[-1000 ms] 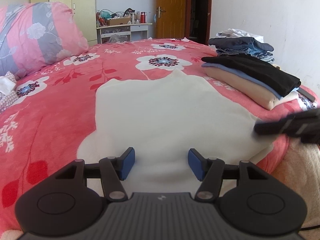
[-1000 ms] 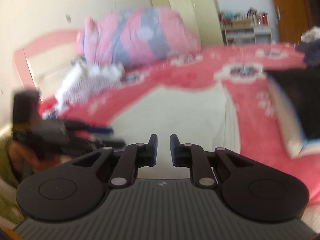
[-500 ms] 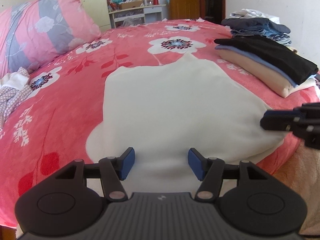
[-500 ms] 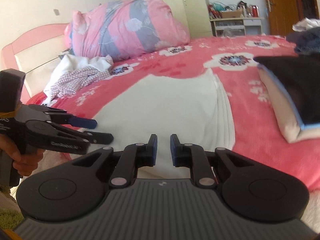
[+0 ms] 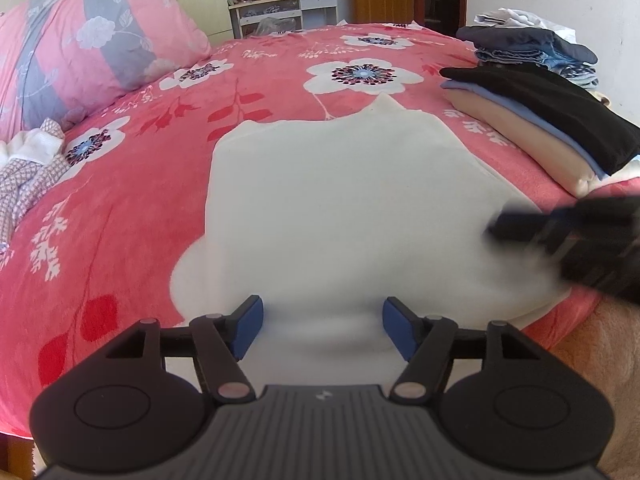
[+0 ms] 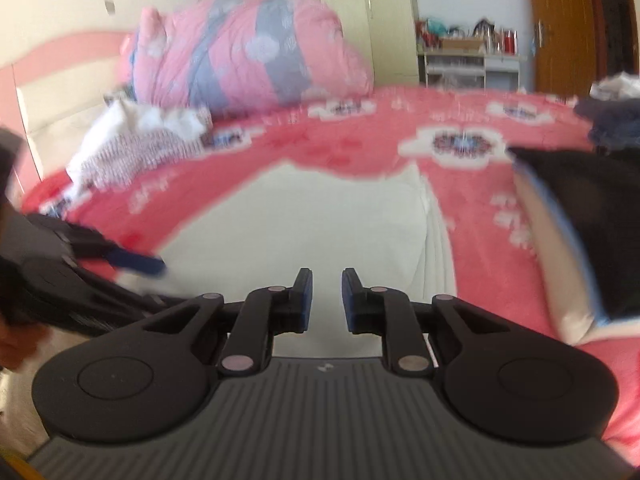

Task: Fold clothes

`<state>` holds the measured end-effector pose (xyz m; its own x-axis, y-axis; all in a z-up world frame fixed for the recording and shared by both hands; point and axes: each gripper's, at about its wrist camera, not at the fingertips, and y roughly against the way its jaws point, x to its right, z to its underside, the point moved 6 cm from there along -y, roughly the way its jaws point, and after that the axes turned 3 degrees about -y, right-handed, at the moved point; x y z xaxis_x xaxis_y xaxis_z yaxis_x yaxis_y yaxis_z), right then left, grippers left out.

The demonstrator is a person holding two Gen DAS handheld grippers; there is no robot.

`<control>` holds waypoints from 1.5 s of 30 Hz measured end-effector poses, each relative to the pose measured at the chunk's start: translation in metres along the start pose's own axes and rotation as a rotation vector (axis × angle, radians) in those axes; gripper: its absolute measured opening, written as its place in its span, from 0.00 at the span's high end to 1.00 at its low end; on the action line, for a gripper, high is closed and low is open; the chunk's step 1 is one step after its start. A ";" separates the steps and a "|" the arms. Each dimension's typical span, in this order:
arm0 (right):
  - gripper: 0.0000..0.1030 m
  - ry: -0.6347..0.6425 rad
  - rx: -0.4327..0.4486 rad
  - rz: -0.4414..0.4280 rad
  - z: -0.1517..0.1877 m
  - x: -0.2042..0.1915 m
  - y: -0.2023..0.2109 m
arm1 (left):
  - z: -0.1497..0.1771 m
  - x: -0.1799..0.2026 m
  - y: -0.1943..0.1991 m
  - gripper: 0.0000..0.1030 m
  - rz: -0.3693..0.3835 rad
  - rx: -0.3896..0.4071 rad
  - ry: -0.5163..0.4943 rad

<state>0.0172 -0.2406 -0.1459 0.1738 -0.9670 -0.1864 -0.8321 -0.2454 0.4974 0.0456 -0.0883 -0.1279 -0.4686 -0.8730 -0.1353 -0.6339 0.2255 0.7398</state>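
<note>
Cream garment (image 5: 340, 208), partly folded, lies spread flat on the pink floral bedspread (image 5: 132, 216) near the bed's front edge; its far edge shows a small pointed peak, and in the right wrist view layered folds run along its right side (image 6: 434, 240). Left gripper (image 5: 322, 326) hovers over the near edge of the garment, its blue-padded jaws spread wide and having just been opening further, with only cloth seen below them and nothing pinched. Right gripper (image 6: 327, 300) points across the same garment from the other side; its jaws stand a narrow gap apart, having just parted slightly, and hold nothing. In the left wrist view the right gripper appears as a dark blurred shape (image 5: 560, 232) over the garment's right edge; whether it touches the cloth cannot be told from the blur. In the right wrist view the left gripper (image 6: 132, 260) shows at the left, over the garment's near-left corner. To the right of the garment sits a stack of folded clothes (image 5: 552, 124), black on top, then blue, then beige; behind it lies a second pile of dark and denim clothes (image 5: 532, 48). A pink and grey quilt (image 5: 80, 48) rests at the head of the bed, with crumpled checked clothing (image 5: 28, 172) beside it.
</note>
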 end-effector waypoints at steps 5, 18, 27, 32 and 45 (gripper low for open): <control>0.84 -0.025 -0.045 0.009 -0.002 0.003 -0.008 | -0.001 0.003 0.000 0.32 -0.013 -0.006 -0.017; 0.83 0.031 -0.047 0.015 -0.029 0.000 -0.036 | -0.002 0.004 -0.001 0.32 -0.017 -0.015 -0.022; 0.81 0.072 -0.082 0.037 -0.023 0.004 -0.060 | -0.002 0.002 -0.001 0.32 -0.014 -0.017 -0.027; 0.80 0.052 -0.031 0.040 -0.044 0.003 -0.049 | -0.002 0.002 -0.002 0.32 -0.014 -0.018 -0.027; 0.76 0.053 -0.056 0.051 -0.019 0.007 -0.066 | -0.001 0.004 -0.001 0.31 -0.017 -0.022 -0.034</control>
<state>0.0839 -0.2325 -0.1637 0.1611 -0.9802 -0.1151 -0.8101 -0.1979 0.5518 0.0454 -0.0928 -0.1285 -0.4785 -0.8614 -0.1701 -0.6285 0.2007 0.7515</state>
